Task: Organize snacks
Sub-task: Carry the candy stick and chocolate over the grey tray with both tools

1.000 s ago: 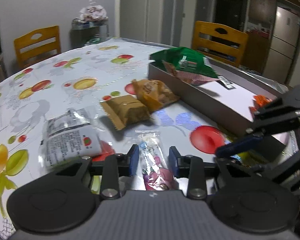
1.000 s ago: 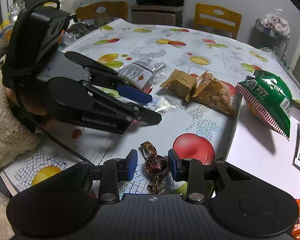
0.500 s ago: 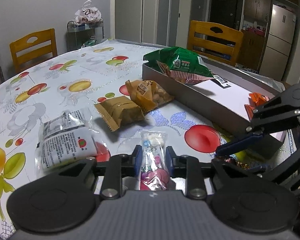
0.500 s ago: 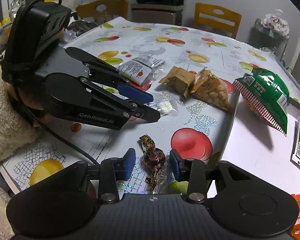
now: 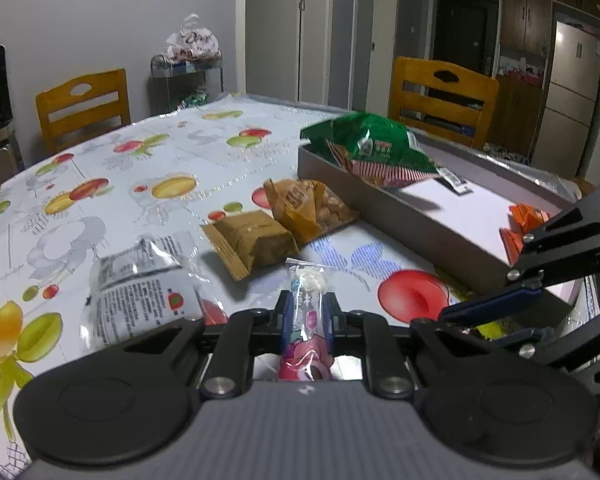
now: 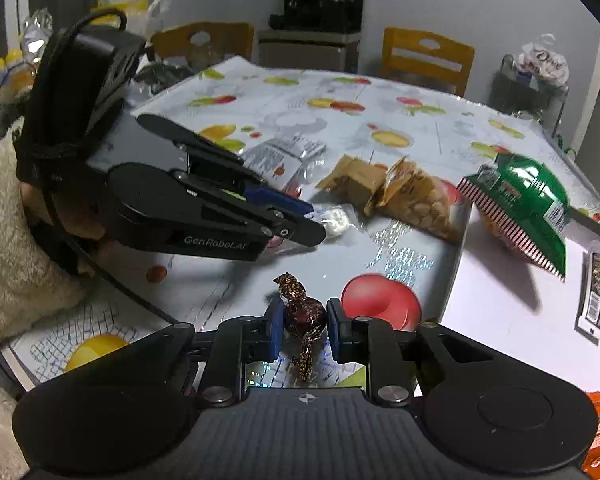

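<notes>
1. Left wrist view: the left gripper (image 5: 306, 314) has just been closing, and its blue pads now press on a clear sachet (image 5: 306, 304) with a pink printed end, whose far tip lies toward the brown wrapped cake (image 5: 252, 240). I cannot tell whether the sachet is off the desk (image 5: 148, 160). The grey tray (image 5: 416, 216) stands to the right, holding a green snack bag (image 5: 372, 148) at its far end and an orange packet (image 5: 518, 228) nearer (the white floor between them is bare).

2. Right wrist view: the right gripper (image 6: 303, 322) has also just been closing and now clamps a foil-wrapped chocolate (image 6: 302, 312), whose twisted tail hangs down between the jaws. The tray's white floor (image 6: 512, 304) begins just right of the red fruit print. The peanut bag (image 6: 416, 200) and a clear printed packet (image 6: 284, 156) wait on the desk.

3. Step in hand, as I judge it: both pick-ups are just secured, one sweet per gripper.

4. Next move, likely: lift each clear of the cloth, carry rightward over the tray wall, and release onto bare floor, keeping the two grippers from crossing.
</notes>
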The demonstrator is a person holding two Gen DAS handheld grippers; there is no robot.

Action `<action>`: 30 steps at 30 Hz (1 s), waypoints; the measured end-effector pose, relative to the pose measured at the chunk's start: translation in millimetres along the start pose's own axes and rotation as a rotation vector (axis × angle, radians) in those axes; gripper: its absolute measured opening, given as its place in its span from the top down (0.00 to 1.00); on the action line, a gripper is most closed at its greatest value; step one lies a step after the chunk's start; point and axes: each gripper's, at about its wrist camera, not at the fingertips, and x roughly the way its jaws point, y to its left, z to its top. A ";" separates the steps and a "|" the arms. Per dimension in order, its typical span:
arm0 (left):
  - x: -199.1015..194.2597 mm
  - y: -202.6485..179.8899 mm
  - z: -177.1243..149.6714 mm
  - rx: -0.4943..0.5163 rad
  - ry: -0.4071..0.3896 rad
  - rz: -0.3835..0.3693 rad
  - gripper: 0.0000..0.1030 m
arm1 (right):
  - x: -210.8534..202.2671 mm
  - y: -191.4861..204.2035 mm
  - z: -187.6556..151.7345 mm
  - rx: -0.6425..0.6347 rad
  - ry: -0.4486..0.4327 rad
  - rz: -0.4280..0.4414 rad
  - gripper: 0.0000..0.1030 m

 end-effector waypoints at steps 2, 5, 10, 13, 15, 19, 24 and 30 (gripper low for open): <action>-3.5 2.3 1.0 -0.011 -0.018 0.005 0.88 | -4.2 -0.8 1.3 0.002 -0.022 -0.004 0.76; -7.1 6.2 2.5 -0.027 -0.030 0.011 0.88 | -10.6 -3.1 3.2 0.008 -0.052 -0.009 0.76; -9.8 7.7 3.3 -0.029 -0.033 0.022 0.89 | -18.9 -8.9 2.8 0.025 -0.084 -0.017 0.76; -10.8 6.6 3.7 -0.023 -0.036 0.028 0.88 | -24.0 -12.7 0.1 0.034 -0.094 -0.019 0.76; -11.7 5.8 3.4 -0.018 -0.041 0.034 0.89 | -27.6 -15.6 -1.9 0.039 -0.102 -0.020 0.76; -10.9 3.4 2.6 -0.016 -0.040 0.058 0.89 | -35.7 -24.6 -4.6 0.064 -0.133 -0.025 0.76; -18.3 3.4 4.0 -0.065 -0.079 0.102 0.89 | -44.7 -30.4 -8.5 0.075 -0.164 -0.010 0.76; -36.3 0.5 -0.5 -0.134 -0.115 0.156 0.89 | -48.5 -38.8 -12.1 0.089 -0.185 0.025 0.76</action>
